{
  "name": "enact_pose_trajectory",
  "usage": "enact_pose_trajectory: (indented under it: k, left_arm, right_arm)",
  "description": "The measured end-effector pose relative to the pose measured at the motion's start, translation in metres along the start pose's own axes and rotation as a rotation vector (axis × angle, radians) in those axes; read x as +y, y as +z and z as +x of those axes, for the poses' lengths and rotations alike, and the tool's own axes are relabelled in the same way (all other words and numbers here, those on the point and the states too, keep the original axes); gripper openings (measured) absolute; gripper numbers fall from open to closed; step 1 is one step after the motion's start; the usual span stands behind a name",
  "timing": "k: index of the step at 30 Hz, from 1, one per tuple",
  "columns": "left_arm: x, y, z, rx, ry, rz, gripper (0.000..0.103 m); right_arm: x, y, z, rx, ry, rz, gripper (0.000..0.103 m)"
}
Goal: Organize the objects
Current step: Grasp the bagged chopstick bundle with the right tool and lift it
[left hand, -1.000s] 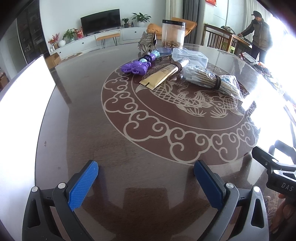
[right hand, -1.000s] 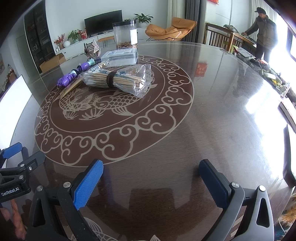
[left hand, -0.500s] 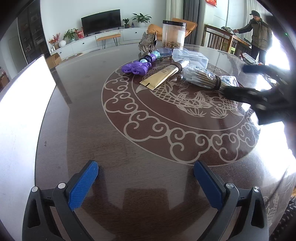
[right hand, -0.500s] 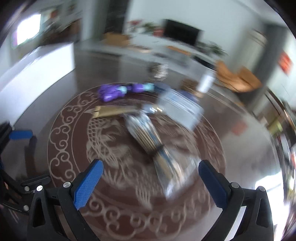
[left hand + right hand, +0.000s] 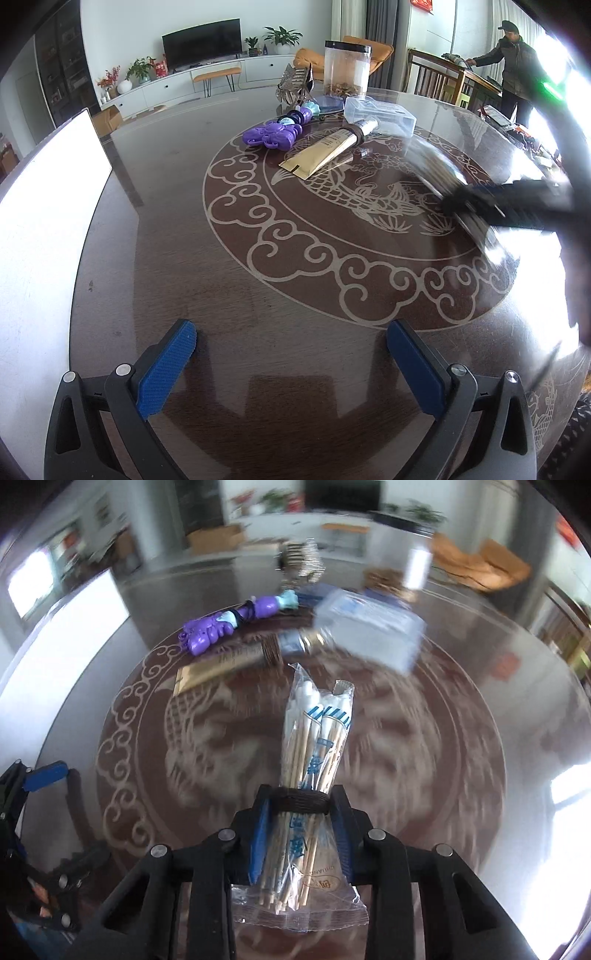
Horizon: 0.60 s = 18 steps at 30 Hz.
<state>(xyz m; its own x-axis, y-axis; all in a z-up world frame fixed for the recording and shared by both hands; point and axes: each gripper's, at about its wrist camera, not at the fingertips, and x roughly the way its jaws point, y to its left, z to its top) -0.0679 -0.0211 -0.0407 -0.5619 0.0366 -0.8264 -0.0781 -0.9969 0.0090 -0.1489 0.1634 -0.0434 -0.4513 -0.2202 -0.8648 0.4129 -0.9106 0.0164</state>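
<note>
As I see it: right tongs [image 5: 300,834] clamp the chopstick bundle [image 5: 314,753] at its dark band.
Axis: lengthwise, pointing far across the bench [image 5: 424,775].
Material: thin wooden sticks, crinkly clear plastic.
Left tongs [image 5: 291,369]: wide, empty.

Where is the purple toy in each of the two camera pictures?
Left wrist view: the purple toy lies at upper centre, on the far side of the table, left of the gold pouch.
Right wrist view: the purple toy lies at upper left, beyond the bundle of chopsticks clamped in the right gripper.
Shared landmark: the gold pouch, lying right beside the toy in both views.
</note>
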Motion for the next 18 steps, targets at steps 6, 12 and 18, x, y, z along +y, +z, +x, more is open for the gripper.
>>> enact_pose_trajectory:
  k: [6,12,18]
  left_arm:
    - [0.0,0.0,0.0,0.0,0.0,0.001,0.103]
    - [0.0,0.0,0.0,0.0,-0.001,0.001,0.103]
    - [0.0,0.0,0.001,0.0,-0.001,0.001,0.103]
  right_arm:
    - [-0.008,-0.077,-0.048,-0.11,-0.143,0.3,0.035]
    - [-0.009,-0.087,-0.052,-0.133,-0.2,0.304,0.086]
    - [-0.008,-0.084,-0.047,-0.119,-0.202,0.279,0.088]
